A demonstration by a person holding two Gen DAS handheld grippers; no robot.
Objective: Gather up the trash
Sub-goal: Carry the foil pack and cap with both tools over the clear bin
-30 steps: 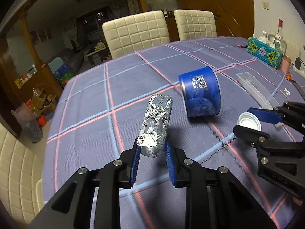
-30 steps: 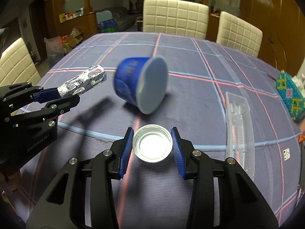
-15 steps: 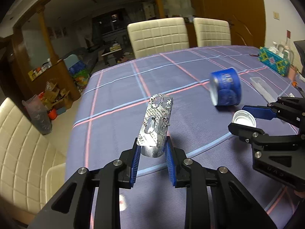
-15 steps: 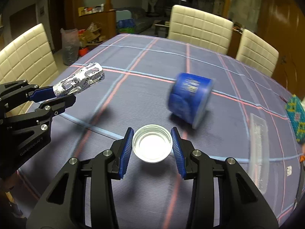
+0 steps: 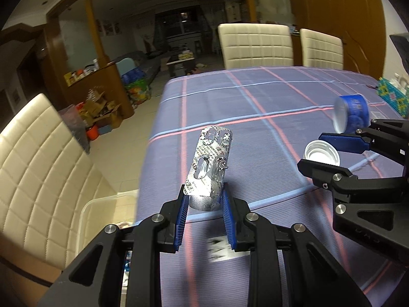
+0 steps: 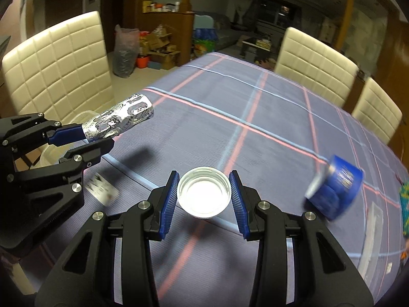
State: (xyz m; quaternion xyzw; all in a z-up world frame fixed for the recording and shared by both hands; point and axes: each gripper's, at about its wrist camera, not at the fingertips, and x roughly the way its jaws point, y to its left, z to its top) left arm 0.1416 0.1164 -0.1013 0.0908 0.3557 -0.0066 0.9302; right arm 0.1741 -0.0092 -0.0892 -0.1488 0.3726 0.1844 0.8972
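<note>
Carrying trash clear of the surface [image 5: 255,117]: left gripper [image 5: 204,199] clamps a rolled foil blister pack [image 5: 209,163], right gripper [image 6: 204,194] pinches a white cap [image 6: 204,192], probably bound for the clear bin [image 5: 102,204] at eight o'clock.

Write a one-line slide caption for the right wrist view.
Right gripper holds a white cap above the table; left gripper carries a foil blister pack.

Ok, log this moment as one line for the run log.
left gripper: shut on blister pack | right gripper: shut on white lid | blue tub: on table, on side
</note>
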